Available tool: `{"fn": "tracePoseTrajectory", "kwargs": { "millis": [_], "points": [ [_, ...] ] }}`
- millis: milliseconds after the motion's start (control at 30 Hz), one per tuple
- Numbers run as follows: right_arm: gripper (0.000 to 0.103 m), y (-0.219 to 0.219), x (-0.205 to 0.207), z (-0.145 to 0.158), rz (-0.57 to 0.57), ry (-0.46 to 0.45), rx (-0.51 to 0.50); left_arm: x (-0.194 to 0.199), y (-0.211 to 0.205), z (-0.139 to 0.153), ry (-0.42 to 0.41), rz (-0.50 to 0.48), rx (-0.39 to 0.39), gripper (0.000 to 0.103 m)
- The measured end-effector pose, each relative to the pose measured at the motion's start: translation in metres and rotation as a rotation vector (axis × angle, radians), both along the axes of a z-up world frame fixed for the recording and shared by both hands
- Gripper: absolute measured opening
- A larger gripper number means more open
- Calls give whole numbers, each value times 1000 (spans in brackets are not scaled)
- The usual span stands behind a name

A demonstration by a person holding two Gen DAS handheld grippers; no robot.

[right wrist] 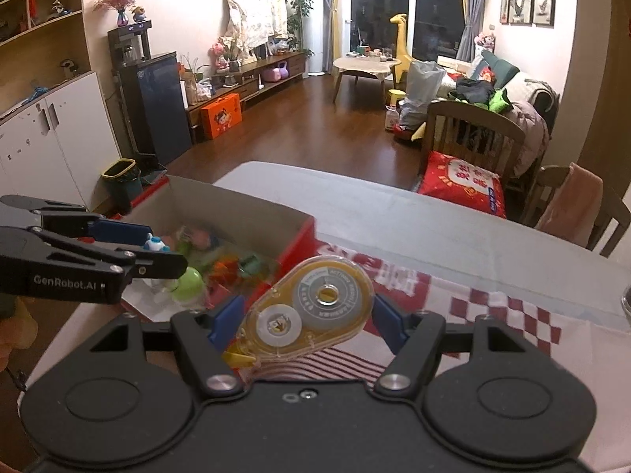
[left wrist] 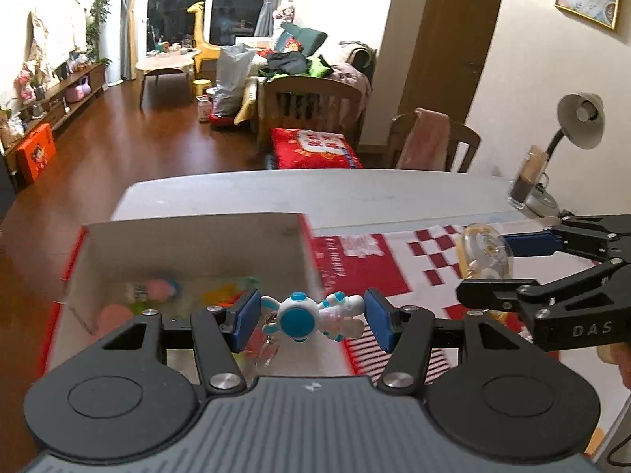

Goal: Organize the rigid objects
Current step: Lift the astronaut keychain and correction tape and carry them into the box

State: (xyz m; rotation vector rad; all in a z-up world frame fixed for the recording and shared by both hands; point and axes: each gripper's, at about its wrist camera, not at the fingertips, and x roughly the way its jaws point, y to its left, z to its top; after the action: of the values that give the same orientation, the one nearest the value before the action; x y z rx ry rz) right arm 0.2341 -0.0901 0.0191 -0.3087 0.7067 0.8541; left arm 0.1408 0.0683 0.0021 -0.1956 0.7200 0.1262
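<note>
My left gripper (left wrist: 313,317) is shut on a small white and blue astronaut keychain figure (left wrist: 311,313), held sideways between the blue pads, its ring dangling below. It hangs above the near right corner of an open red cardboard box (left wrist: 189,244) holding several small toys. My right gripper (right wrist: 305,317) is shut on a clear yellow correction tape dispenser (right wrist: 311,307), lifted above the red and white cloth (right wrist: 493,315) to the right of the box (right wrist: 252,216). In the left wrist view the right gripper (left wrist: 508,264) and its dispenser (left wrist: 485,252) show at the right; in the right wrist view the left gripper (right wrist: 157,250) hovers over the box.
A grey table (left wrist: 355,193) carries the cloth and the box. A desk lamp (left wrist: 579,122) and a glass jar (left wrist: 528,181) stand at the table's far right. Wooden chairs (left wrist: 434,142) and a red cushion (left wrist: 315,148) lie beyond the far edge.
</note>
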Motion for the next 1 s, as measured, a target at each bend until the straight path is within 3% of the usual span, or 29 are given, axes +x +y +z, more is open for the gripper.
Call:
{"fn": "tracePoseTrajectory", "kwargs": {
  "millis": [300, 500, 700, 1000],
  "points": [
    [70, 62, -5, -3, 36, -18, -23, -10, 72, 1, 12, 51, 61, 57],
    [70, 99, 0, -21, 40, -32, -59, 0, 111, -14, 43, 68, 133, 57],
    [70, 133, 10, -40, 39, -27, -97, 22, 144, -35, 90, 94, 114, 57],
    [70, 168, 31, -75, 12, 13, -153, 54, 158, -72, 159, 83, 100, 57]
  ]
}}
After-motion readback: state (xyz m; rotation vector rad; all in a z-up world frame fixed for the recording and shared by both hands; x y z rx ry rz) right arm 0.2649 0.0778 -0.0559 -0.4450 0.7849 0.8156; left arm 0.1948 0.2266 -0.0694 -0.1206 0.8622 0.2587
